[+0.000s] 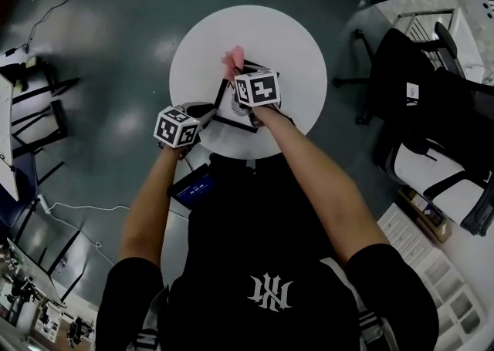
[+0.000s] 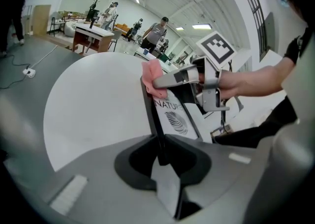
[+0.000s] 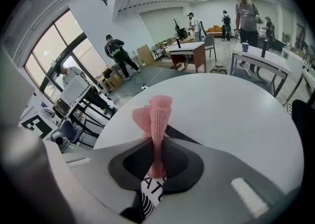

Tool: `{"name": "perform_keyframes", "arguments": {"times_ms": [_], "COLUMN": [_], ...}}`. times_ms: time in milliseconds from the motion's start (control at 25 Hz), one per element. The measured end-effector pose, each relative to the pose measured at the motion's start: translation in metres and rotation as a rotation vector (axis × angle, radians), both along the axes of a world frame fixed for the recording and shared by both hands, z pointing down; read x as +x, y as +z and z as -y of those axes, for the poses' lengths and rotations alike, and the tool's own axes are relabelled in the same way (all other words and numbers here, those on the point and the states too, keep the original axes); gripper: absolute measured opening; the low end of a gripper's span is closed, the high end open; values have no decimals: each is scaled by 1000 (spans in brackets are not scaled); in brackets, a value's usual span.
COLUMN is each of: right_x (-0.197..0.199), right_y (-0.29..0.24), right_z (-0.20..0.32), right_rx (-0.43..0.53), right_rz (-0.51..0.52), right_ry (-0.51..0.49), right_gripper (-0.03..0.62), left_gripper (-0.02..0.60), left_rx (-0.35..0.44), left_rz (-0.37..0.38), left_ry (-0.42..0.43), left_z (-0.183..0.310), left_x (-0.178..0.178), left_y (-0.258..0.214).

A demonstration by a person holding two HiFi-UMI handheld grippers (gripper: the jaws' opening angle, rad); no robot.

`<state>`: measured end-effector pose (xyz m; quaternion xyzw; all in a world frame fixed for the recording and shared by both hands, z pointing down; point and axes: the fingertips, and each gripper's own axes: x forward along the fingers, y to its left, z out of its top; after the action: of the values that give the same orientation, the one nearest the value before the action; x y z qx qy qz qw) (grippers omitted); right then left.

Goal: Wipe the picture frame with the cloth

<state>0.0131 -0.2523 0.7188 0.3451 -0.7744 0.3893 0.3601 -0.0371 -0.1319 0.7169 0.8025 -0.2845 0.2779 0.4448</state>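
Observation:
A black picture frame with a white printed sheet stands tilted on the round white table. My left gripper is shut on the frame's near edge and holds it up. My right gripper is shut on a pink knitted cloth, which sticks up between its jaws. The cloth rests against the frame's top corner in the left gripper view, with the right gripper behind it. The printed sheet shows just under the right gripper.
Black office chairs stand to the right of the table. Cables run over the grey floor at the left. Desks and several people are in the room beyond the table.

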Motion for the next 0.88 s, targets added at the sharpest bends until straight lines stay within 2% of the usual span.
{"name": "perform_keyframes", "arguments": {"times_ms": [200,440,880], "right_x": [16,38,89], "right_y": [4,3,3], "right_z": [-1,-6,-22], "right_rx": [16,-6,-10], "right_rz": [-27,-64,-166], "right_ry": [8,70,95], "right_gripper": [25,25,25], "left_gripper": [48,49,49], "left_rx": [4,2,-2], "left_rz": [6,20,10], "left_ry": [11,41,17], "left_z": [1,1,-2], "left_x": [1,-1,-1], "left_y": [2,3,2]}}
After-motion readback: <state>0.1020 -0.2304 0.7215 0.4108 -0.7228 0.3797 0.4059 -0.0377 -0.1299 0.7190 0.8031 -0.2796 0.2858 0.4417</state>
